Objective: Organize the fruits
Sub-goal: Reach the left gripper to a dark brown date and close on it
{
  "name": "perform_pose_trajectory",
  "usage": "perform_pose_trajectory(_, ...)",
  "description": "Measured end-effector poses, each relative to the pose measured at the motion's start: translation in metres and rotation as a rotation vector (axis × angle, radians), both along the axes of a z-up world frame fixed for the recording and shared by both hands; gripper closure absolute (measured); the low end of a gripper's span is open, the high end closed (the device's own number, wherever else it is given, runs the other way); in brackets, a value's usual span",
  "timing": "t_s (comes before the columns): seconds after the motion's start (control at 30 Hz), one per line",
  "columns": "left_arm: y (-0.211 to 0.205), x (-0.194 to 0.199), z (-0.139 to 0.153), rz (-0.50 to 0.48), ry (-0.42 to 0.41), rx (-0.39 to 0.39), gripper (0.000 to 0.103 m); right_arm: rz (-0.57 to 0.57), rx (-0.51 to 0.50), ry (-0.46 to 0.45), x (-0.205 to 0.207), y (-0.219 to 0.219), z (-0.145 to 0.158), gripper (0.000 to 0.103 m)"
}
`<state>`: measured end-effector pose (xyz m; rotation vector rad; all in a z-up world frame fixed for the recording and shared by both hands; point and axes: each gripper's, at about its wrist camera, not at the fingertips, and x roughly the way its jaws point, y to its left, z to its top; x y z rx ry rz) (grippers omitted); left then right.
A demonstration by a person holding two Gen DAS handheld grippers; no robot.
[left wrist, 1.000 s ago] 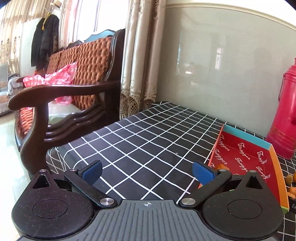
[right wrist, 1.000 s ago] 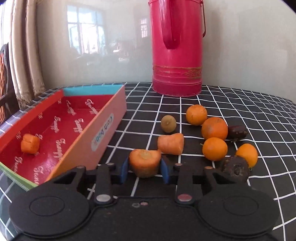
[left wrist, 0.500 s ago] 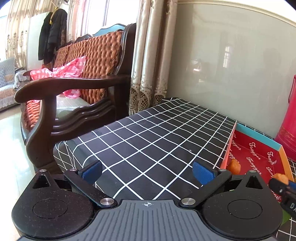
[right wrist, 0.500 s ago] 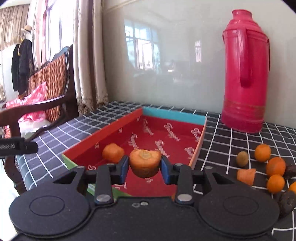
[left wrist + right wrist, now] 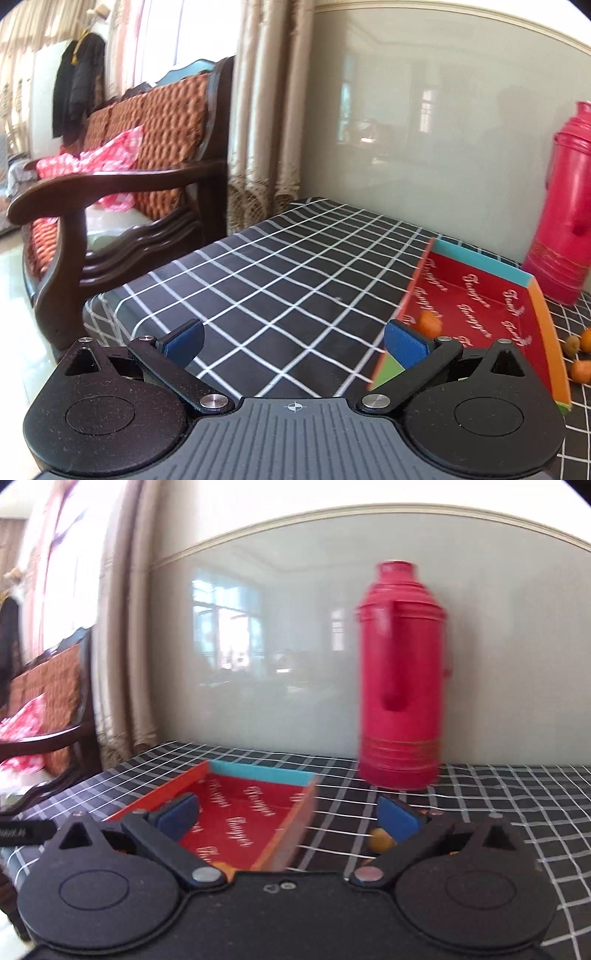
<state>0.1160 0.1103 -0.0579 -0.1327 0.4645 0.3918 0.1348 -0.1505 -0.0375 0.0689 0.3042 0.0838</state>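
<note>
The red cardboard tray [image 5: 476,295] lies on the checked tablecloth, right of my left gripper [image 5: 293,341], which is open and empty over the cloth. One orange carrot piece [image 5: 427,322] lies in the tray's near left corner. Loose fruits [image 5: 580,369] show beyond the tray's right wall. My right gripper [image 5: 288,814] is open and empty above the tray [image 5: 236,819]. A sliver of orange [image 5: 221,868] shows under its body, and a small round fruit [image 5: 380,839] sits on the cloth by its right finger.
A tall red thermos [image 5: 400,679] stands behind the tray against the wall, also in the left wrist view [image 5: 565,214]. A wooden sofa [image 5: 122,192] stands off the table's left edge.
My right gripper has opened and let go of the carrot piece it held over the tray, and has swung right. The left gripper has shifted slightly.
</note>
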Motion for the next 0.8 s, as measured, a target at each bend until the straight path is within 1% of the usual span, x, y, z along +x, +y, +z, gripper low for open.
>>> perform_pose_trajectory(0.07,-0.015,0.0,0.002,-0.042,-0.01,0.019,0.0,-0.093,0.051,0.053,0.003,-0.026,-0.004,0.006)
perform_pose_trajectory(0.1,-0.023,0.0,0.004,-0.065,-0.016,0.026,0.0,-0.124,0.078,0.102,0.006,-0.04,-0.008,0.006)
perform_pose_trajectory(0.13,-0.032,0.0,0.006,-0.089,-0.023,0.033,0.0,-0.128,0.12,0.157,0.01,-0.056,-0.01,0.006)
perform_pose_trajectory(0.17,-0.041,0.001,0.007,-0.118,-0.032,0.039,0.0,-0.139,0.175,0.181,0.011,-0.072,-0.012,0.006)
perform_pose_trajectory(0.2,-0.051,0.0,0.009,-0.151,-0.042,0.044,0.0,-0.182,0.23,0.172,0.007,-0.088,-0.013,0.006)
perform_pose_trajectory(0.23,-0.061,-0.001,0.011,-0.183,-0.054,0.05,0.0,-0.24,0.262,0.154,0.002,-0.102,-0.013,0.006)
perform_pose_trajectory(0.27,-0.072,-0.002,0.013,-0.22,-0.069,0.058,0.0,-0.295,0.265,0.14,-0.003,-0.113,-0.012,0.006)
perform_pose_trajectory(0.3,-0.083,-0.003,0.014,-0.258,-0.081,0.064,0.0,-0.347,0.25,0.14,-0.005,-0.122,-0.012,0.006)
perform_pose_trajectory(0.37,-0.107,-0.005,0.015,-0.338,-0.093,0.068,0.0,-0.449,0.226,0.17,-0.007,-0.141,-0.014,0.006)
perform_pose_trajectory(0.47,-0.143,-0.004,0.012,-0.454,-0.081,0.064,0.0,-0.513,0.231,0.185,-0.016,-0.167,-0.018,0.006)
perform_pose_trajectory(0.5,-0.155,-0.003,0.011,-0.489,-0.072,0.062,0.0,-0.551,0.21,0.175,-0.02,-0.172,-0.018,0.006)
perform_pose_trajectory(0.57,-0.181,0.001,0.006,-0.562,-0.045,0.07,0.0,-0.657,0.122,0.129,-0.032,-0.175,-0.016,0.006)
perform_pose_trajectory(0.67,-0.218,0.006,-0.002,-0.64,-0.023,0.108,0.0,-0.803,-0.008,0.076,-0.044,-0.181,-0.014,0.006)
perform_pose_trajectory(0.8,-0.261,0.008,-0.014,-0.728,-0.004,0.142,0.001,-0.955,-0.077,0.035,-0.059,-0.195,-0.012,0.006)
